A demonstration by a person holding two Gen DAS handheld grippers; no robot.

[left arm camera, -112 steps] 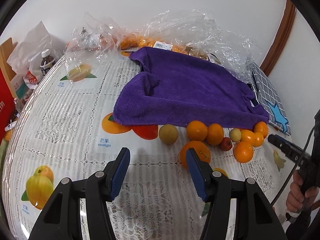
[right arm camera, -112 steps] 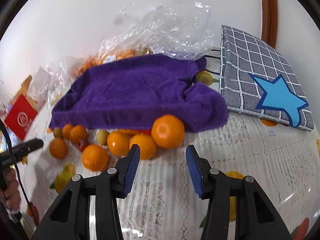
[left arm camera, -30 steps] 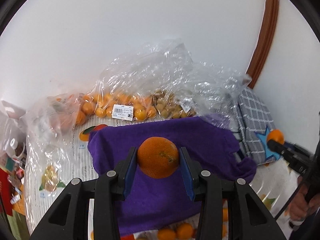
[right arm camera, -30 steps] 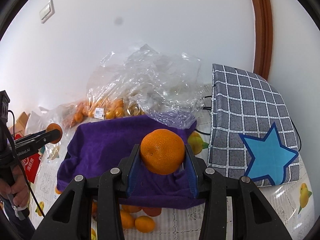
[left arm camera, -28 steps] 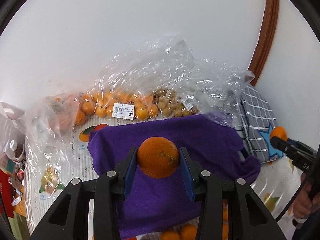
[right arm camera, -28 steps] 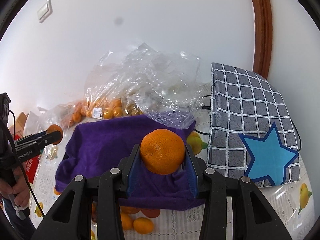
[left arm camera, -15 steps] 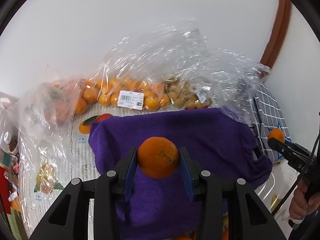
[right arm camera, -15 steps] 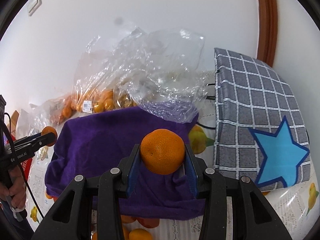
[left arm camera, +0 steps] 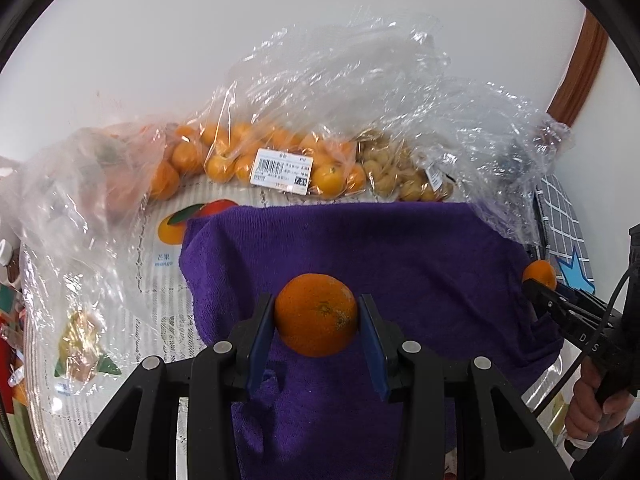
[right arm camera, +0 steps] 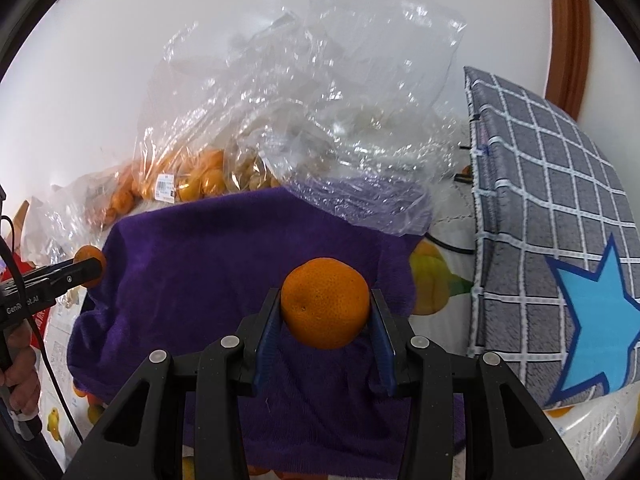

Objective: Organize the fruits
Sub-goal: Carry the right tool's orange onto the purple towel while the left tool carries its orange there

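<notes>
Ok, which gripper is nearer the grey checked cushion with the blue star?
Right. The right gripper hangs over the purple towel's end beside the cushion; the left gripper is over the towel's far side.

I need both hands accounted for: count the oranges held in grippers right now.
2. One orange is clamped in the left gripper, another orange in the right gripper, both over the purple towel. Bagged oranges aren't counted.

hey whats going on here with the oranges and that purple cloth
A person is sorting fruit with a hand-held gripper in each hand. The left hand-held gripper is clamped on an orange, and the right hand-held gripper is clamped on a second orange. Both oranges are held in the air above the purple towel spread on the table, not yet set down. Clear plastic bags of more fruit lie behind the towel.
</notes>
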